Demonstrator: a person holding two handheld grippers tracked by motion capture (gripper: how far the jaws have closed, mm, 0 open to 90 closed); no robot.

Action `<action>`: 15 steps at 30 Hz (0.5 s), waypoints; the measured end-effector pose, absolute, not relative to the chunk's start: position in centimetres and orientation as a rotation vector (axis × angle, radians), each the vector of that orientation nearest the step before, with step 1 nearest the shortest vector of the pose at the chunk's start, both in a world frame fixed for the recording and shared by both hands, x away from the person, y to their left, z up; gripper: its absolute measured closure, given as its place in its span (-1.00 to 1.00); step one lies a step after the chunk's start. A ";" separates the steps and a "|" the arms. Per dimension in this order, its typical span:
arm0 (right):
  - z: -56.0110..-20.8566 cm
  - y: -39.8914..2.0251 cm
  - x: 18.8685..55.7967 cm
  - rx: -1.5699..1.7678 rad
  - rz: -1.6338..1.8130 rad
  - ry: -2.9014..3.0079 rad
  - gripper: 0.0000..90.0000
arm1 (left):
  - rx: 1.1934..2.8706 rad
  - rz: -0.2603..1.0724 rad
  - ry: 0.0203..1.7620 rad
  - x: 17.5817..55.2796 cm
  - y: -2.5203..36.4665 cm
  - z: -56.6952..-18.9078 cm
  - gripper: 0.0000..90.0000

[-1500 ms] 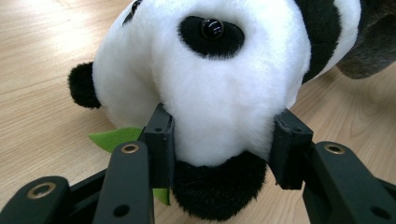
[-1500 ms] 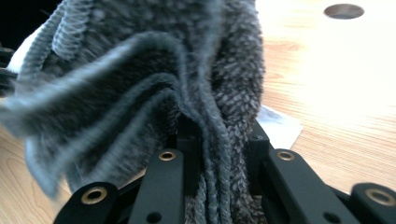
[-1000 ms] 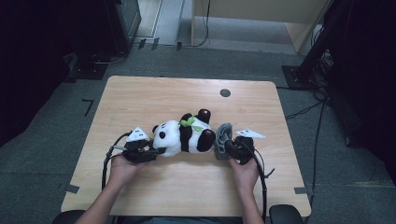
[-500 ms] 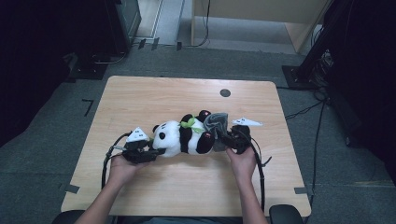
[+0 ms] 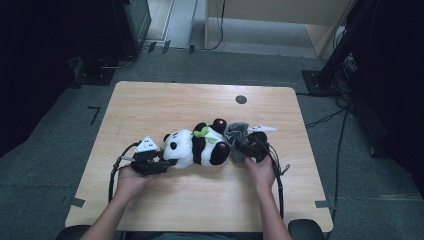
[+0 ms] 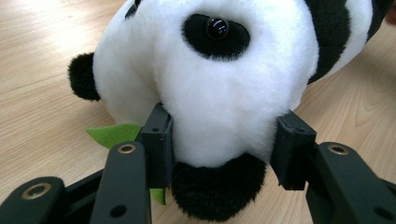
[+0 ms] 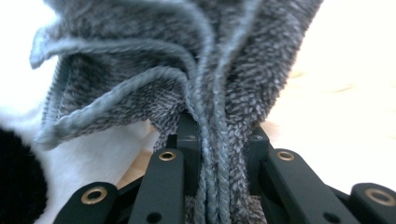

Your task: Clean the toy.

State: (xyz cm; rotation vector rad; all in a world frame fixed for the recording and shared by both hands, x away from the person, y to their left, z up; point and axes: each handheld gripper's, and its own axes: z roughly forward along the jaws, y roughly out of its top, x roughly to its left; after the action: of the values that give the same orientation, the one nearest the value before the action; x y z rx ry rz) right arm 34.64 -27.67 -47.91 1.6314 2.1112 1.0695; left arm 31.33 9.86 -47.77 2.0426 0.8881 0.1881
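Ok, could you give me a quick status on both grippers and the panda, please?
Left gripper clamped on panda head. Right gripper shut on grey cloth by panda's feet. Nothing in the way.

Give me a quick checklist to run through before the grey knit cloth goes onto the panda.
1. Left gripper has the panda plush by the head: ok, its pads press into the white fur on both sides.
2. Right gripper is shut on the grey knit cloth: ok, folds are bunched between the pads.
3. Cloth opening spread ready to pull over the plush: not ok, it hangs gathered in folds.
4. Cloth is at the panda's foot end: ok in the high view, beside the black legs.
5. Panda lies flat on the wooden table: ok.
6. Green leaf is clear of the left gripper: cannot tell, it runs behind one jaw.
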 end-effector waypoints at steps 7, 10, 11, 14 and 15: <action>-46.2 -29.9 35.3 1.651 1.099 2.056 0.69 | 2.042 0.199 0.881 31.3 9.9 -47.8 0.08; -45.7 -31.3 35.9 1.656 1.143 2.059 0.69 | 2.042 0.200 0.882 31.3 9.9 -47.8 0.08; -45.7 -31.3 35.9 1.656 1.143 2.059 0.69 | 2.041 0.200 0.882 31.3 9.9 -47.8 0.08; -45.4 -32.6 36.5 1.668 1.152 2.036 0.69 | 2.039 0.198 0.885 31.3 9.9 -47.8 0.08; -45.4 -32.6 36.5 1.668 1.152 2.036 0.69 | 2.038 0.198 0.886 31.3 9.9 -47.8 0.08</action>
State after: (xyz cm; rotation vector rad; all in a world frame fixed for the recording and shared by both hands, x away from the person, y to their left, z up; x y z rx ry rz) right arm 36.52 -32.62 -45.44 1.6684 2.0365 1.1524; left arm 31.26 9.90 -47.82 2.0379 0.8857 0.1981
